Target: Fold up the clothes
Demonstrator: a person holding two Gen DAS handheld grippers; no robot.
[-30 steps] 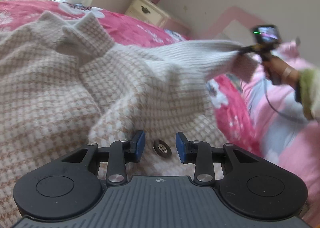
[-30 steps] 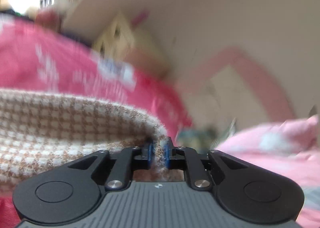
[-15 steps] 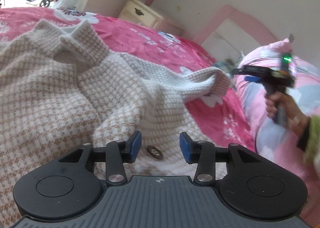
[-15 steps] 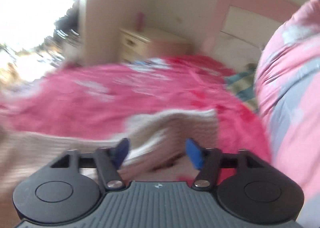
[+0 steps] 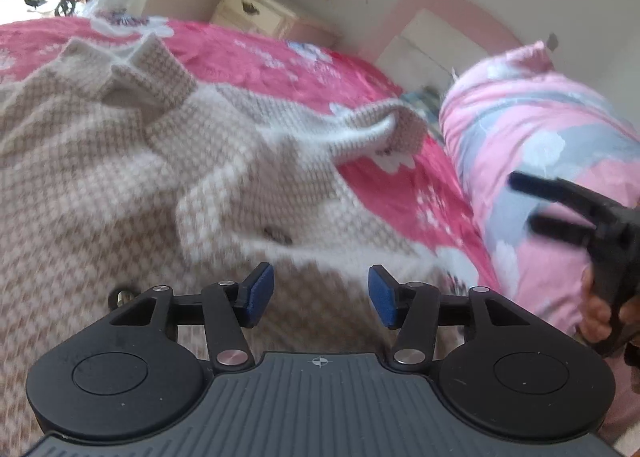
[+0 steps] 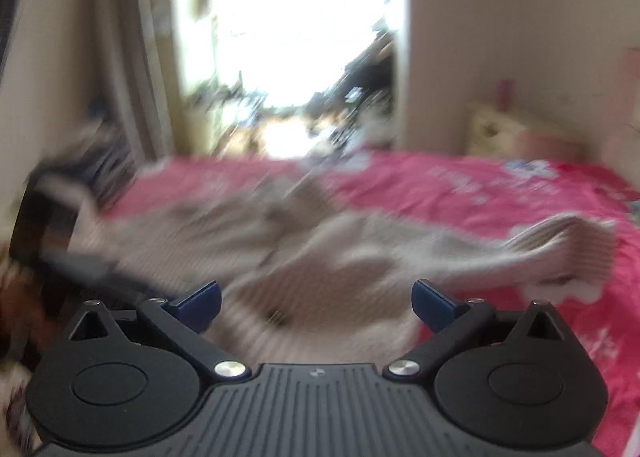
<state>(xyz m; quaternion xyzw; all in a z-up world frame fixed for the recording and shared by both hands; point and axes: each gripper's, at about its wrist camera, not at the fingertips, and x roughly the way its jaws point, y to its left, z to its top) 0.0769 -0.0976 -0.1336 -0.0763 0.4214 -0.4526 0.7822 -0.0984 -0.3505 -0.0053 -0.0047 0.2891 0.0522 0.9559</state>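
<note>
Both hand-held grippers gape empty above the sweater.

**Bed with sweater and bolster**

Covered by a bright pink floral bedspread. Spread flat across the bed, a beige-and-white checked knit sweater, collar toward the far edge, one sleeve reaching toward the headboard end, cuff curled up. Along the headboard end, a pink and grey floral bolster resting on the spread.
</note>
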